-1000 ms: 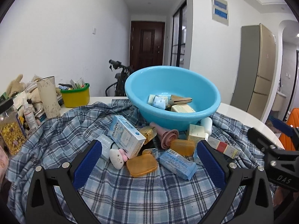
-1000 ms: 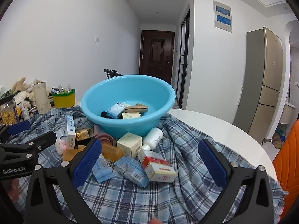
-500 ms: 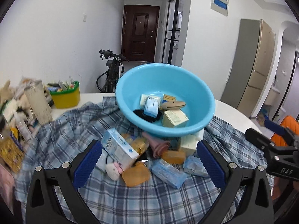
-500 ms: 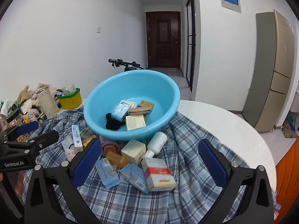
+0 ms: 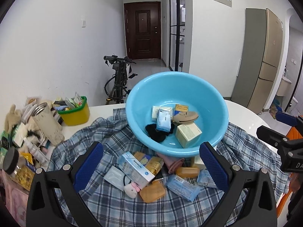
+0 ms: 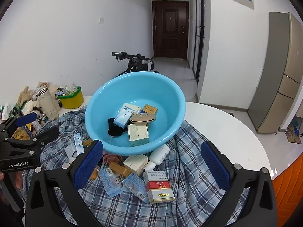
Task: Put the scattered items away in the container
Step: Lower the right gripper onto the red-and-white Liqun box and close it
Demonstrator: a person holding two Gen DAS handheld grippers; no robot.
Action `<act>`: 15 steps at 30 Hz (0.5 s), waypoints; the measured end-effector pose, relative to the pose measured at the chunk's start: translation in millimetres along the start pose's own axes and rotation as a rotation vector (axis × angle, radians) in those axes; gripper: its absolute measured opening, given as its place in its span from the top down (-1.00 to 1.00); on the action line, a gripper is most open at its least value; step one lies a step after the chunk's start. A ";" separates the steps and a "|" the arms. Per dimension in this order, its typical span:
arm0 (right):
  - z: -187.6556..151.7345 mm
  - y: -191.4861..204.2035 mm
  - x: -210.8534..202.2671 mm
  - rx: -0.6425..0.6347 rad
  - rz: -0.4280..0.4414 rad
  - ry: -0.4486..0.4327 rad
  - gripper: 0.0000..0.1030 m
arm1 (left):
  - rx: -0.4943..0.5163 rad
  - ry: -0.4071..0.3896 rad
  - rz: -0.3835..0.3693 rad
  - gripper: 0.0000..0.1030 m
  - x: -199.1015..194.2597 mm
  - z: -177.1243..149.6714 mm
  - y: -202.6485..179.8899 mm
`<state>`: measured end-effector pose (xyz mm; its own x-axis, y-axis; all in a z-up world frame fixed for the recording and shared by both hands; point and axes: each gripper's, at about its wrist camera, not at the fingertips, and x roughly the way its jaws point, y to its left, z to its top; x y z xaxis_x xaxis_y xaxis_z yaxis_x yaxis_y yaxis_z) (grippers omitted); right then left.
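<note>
A blue basin [image 5: 217, 102] [image 6: 166, 92] sits on a plaid cloth [image 5: 121, 208] [image 6: 191, 147] and holds several boxes, a packet and a black item. Loose items lie in front of it: a white-blue box [image 5: 135, 169], an orange soap case [image 5: 152, 191], a blue packet [image 5: 182, 187], a red-white box [image 6: 158, 186], a white bottle [image 6: 159, 156] and a cream box [image 6: 136, 161]. My left gripper [image 5: 150, 167] is open and empty above the pile. My right gripper [image 6: 151, 167] is open and empty above the items by the basin.
A yellow tub [image 5: 74, 111], a tall cup [image 5: 48, 124], a jar [image 5: 17, 168] and soft toys crowd the table's left side. The white round table [image 6: 227, 130] extends right. A bicycle [image 5: 119, 75] stands behind the table.
Both grippers have risen and tilted down, so the basin's inside shows more. Both stay open and empty. The items have not moved.
</note>
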<state>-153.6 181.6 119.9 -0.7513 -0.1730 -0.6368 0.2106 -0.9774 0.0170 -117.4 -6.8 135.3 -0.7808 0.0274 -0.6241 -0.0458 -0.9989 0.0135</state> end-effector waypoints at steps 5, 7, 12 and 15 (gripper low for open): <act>9.5 2.4 2.6 -0.022 0.012 0.025 -1.00 | 0.020 0.007 0.008 -1.00 1.4 8.9 0.3; 10.9 3.5 2.6 -0.027 0.019 0.027 -1.00 | 0.026 0.002 0.013 -1.00 0.9 9.4 0.0; 6.2 2.1 7.8 -0.021 0.045 0.042 -1.00 | 0.022 0.000 -0.018 -1.00 2.1 5.0 1.3; -0.1 -1.1 13.3 -0.020 0.044 0.054 -1.00 | 0.026 -0.002 -0.018 -1.00 4.0 1.5 1.2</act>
<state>-163.8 180.5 111.4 -0.7063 -0.2087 -0.6765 0.2561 -0.9662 0.0308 -121.5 -7.8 134.0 -0.7808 0.0452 -0.6231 -0.0758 -0.9969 0.0226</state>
